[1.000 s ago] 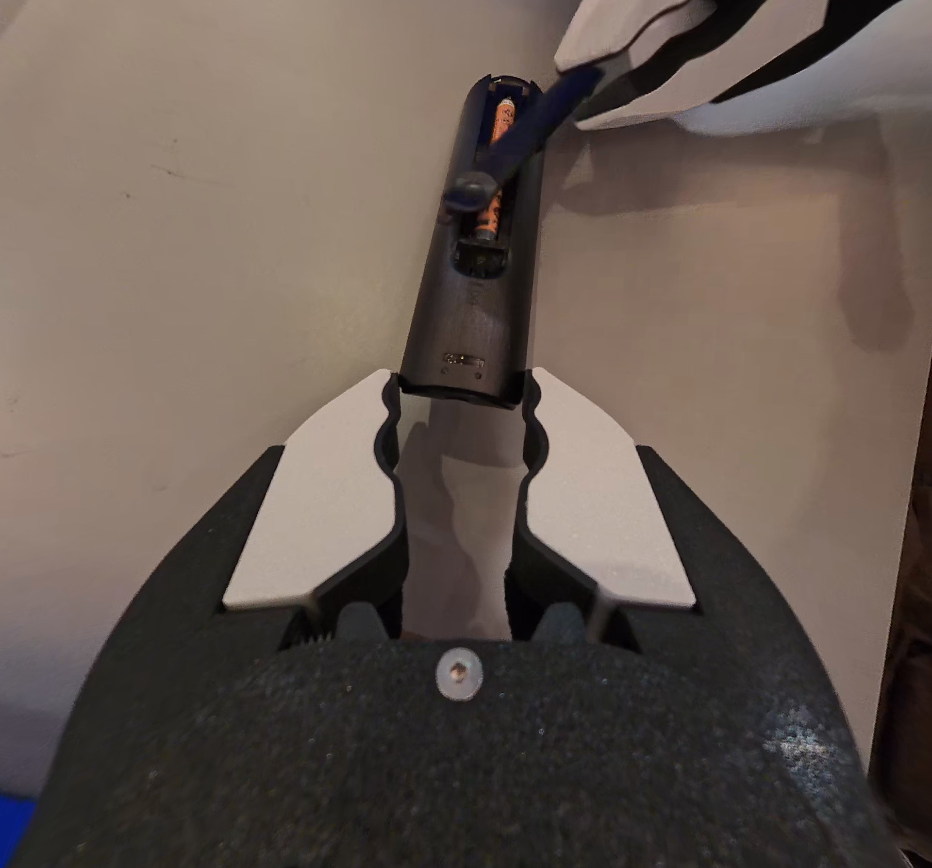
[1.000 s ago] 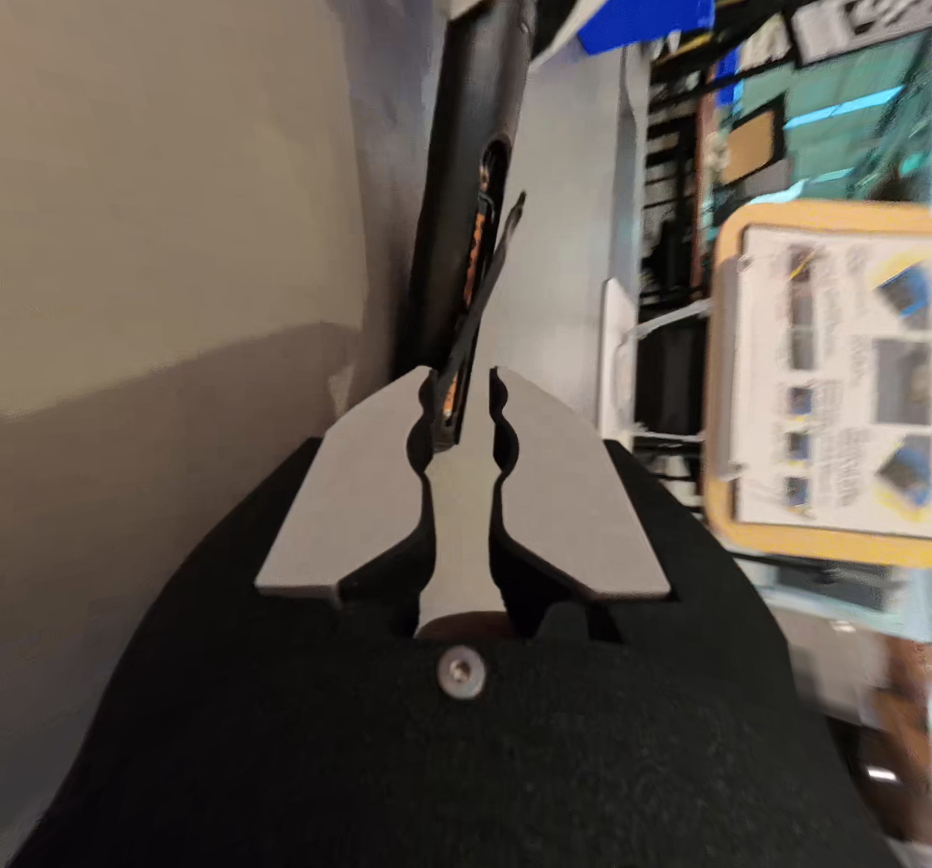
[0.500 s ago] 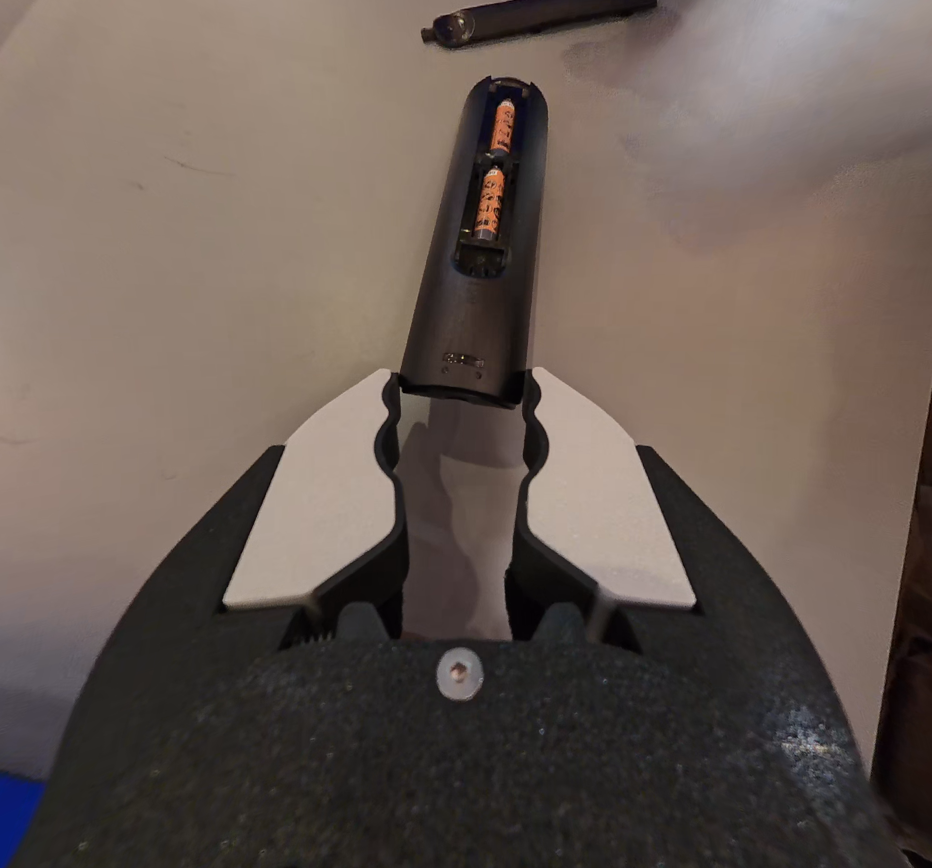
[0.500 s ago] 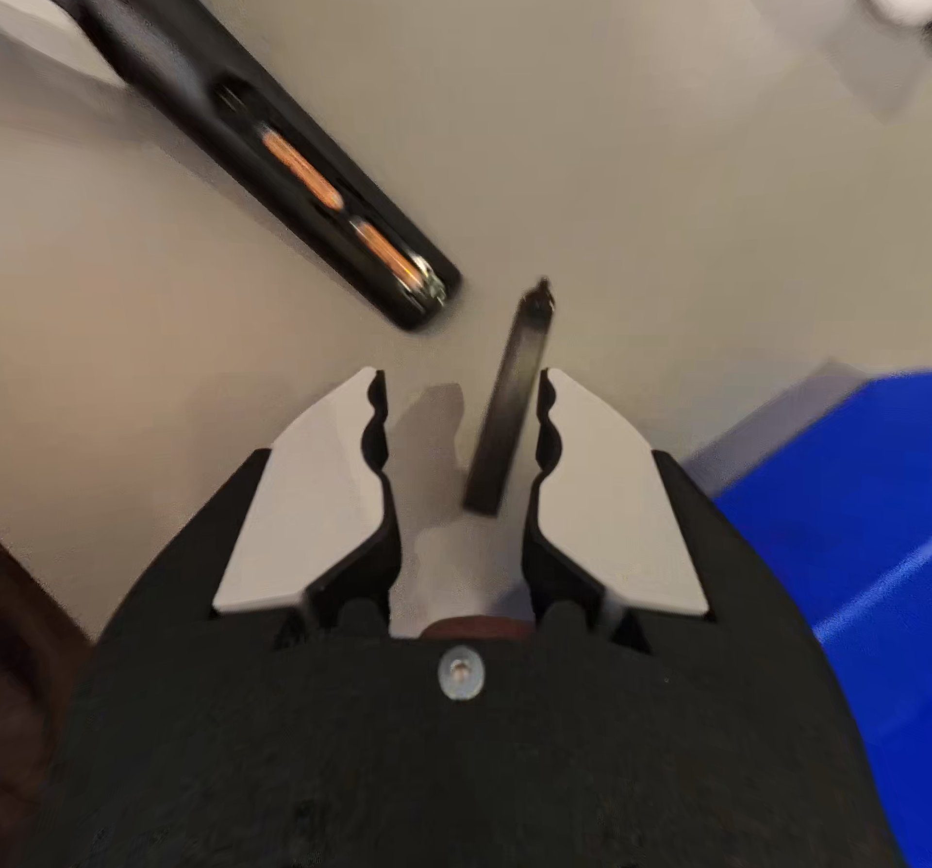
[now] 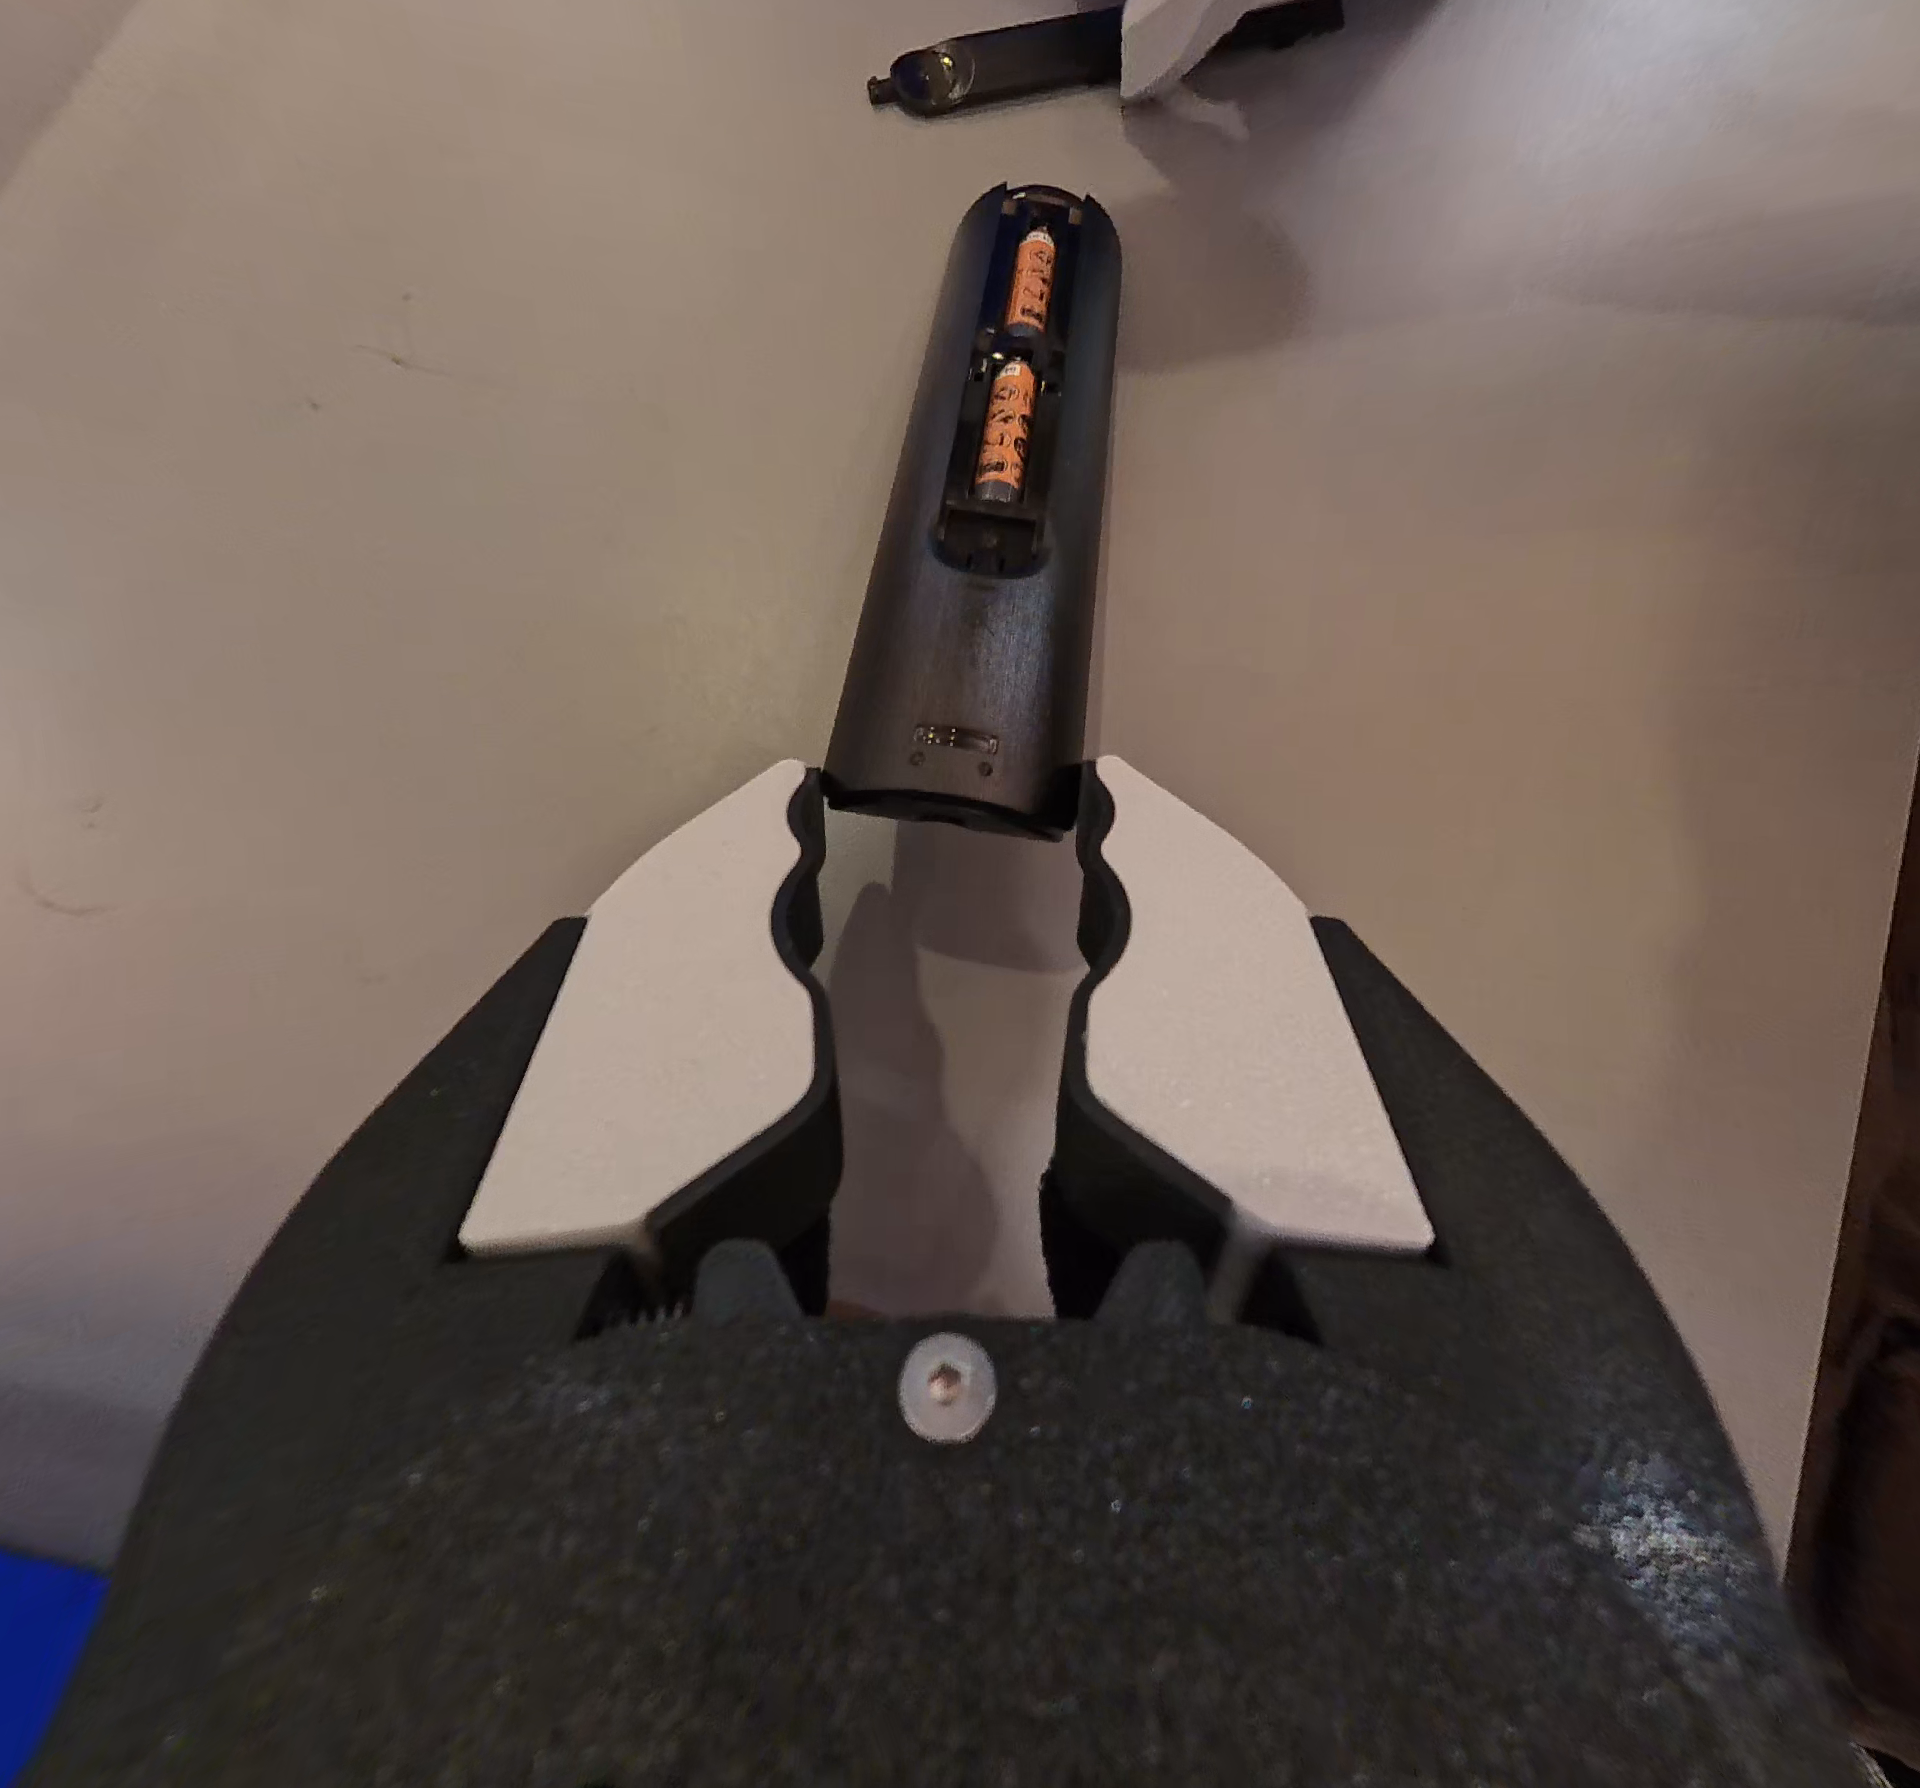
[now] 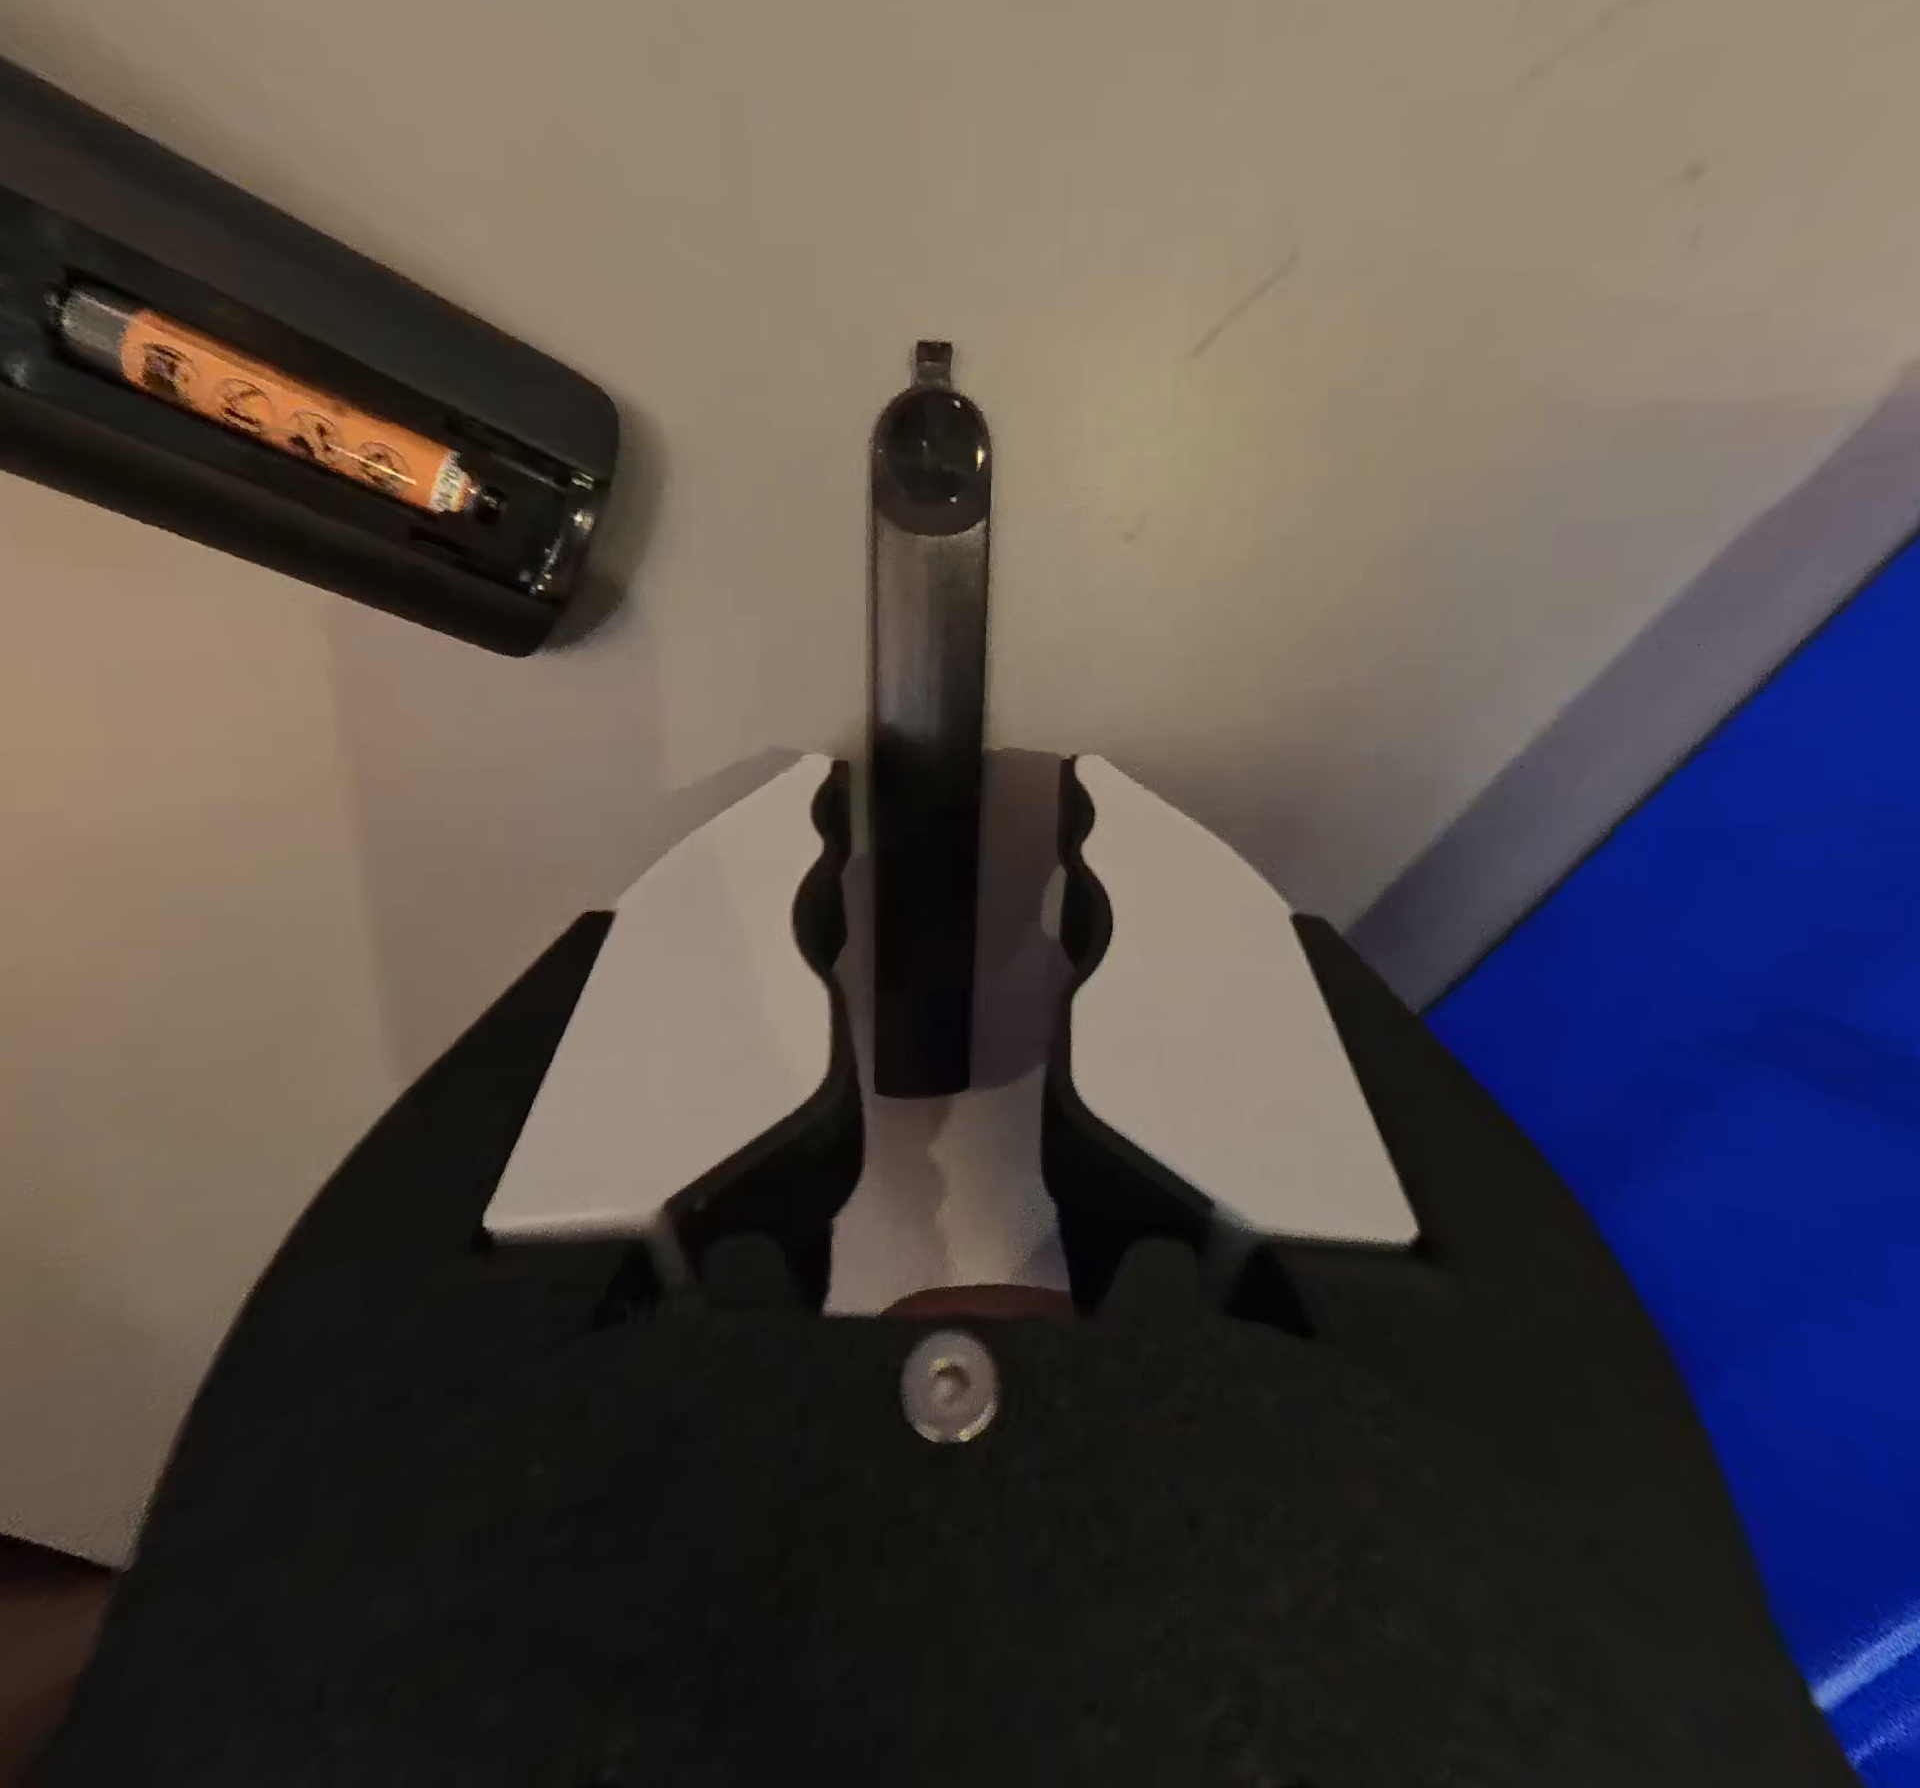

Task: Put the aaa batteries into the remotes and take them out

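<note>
A black remote point(image 5: 977, 658) lies back-up on the pale table point(image 5: 416, 491). Its battery bay is open and holds two orange AAA batteries point(image 5: 1029, 289) point(image 5: 1006, 434). My left gripper point(image 5: 951, 782) is shut on the remote's near end. The black battery cover point(image 5: 997, 65) lies flat on the table beyond the remote. My right gripper point(image 6: 956, 772) is open around the cover point(image 6: 930, 595), with a gap on the right side. In the right wrist view the remote point(image 6: 312, 450) with one battery point(image 6: 281, 413) is at the left. The right gripper also shows at the top of the left wrist view point(image 5: 1107, 24).
A blue surface point(image 6: 1662, 1011) borders the table on the right of the right wrist view. A dark table edge point(image 5: 1860, 1219) runs down the right side of the left wrist view. Tip to tip, the grippers are about 25 centimeters apart.
My right gripper lifted the cover off the remote, carried it to the table beyond the remote, laid it down and opened. My left gripper and the remote have not moved.
</note>
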A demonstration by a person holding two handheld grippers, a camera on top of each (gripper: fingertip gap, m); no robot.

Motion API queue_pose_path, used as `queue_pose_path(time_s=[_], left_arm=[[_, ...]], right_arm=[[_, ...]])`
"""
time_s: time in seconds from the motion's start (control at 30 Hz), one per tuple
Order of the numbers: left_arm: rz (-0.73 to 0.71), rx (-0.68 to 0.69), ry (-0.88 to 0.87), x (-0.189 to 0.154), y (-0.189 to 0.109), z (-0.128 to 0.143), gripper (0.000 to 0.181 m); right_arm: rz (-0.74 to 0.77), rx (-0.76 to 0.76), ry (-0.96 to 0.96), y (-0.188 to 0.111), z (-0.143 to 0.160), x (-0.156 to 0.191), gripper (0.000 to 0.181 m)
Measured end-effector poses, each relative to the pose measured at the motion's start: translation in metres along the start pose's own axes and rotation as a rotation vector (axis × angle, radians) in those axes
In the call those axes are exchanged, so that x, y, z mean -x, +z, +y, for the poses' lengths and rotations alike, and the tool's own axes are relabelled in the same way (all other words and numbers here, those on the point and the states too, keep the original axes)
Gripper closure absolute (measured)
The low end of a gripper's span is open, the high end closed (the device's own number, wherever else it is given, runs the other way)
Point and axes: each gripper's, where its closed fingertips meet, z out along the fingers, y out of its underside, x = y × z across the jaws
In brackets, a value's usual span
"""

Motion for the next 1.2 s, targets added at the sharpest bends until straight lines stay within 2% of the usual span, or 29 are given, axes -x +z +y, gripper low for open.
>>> queue_pose_path(time_s=[0.07, 0.2, 0.3, 0.4, 0.5, 0.57, 0.77, 1.2], left_arm=[[0.002, -0.003, -0.001, 0.000, 0.000, -0.001, 0.135], [0.002, -0.001, -0.002, 0.001, 0.000, 0.000, 0.135], [0.002, 0.002, -0.004, 0.001, 0.000, 0.000, 0.135], [0.001, 0.003, -0.004, 0.000, 0.001, 0.000, 0.135], [-0.001, 0.005, -0.001, 0.000, 0.001, 0.001, 0.135], [0.000, 0.005, 0.000, 0.000, 0.001, 0.002, 0.135], [0.011, -0.006, -0.010, 0.000, 0.002, 0.001, 0.135], [0.026, -0.021, -0.006, -0.003, 0.004, 0.000, 0.135]], right_arm=[[-0.019, 0.016, -0.029, 0.000, 0.002, 0.004, 0.159], [-0.039, 0.041, -0.135, 0.001, -0.001, 0.006, 0.162], [-0.076, 0.040, -0.319, -0.008, -0.009, 0.016, 0.162], [-0.062, -0.001, -0.506, -0.029, -0.027, 0.020, 0.162], [-0.137, -0.084, -0.789, -0.044, -0.039, 0.041, 0.162], [-0.182, -0.161, -0.905, -0.045, -0.047, 0.057, 0.163], [-0.275, -0.171, -0.996, -0.033, -0.056, 0.075, 0.162], [-0.313, -0.167, -1.065, -0.027, -0.064, 0.099, 0.162]])
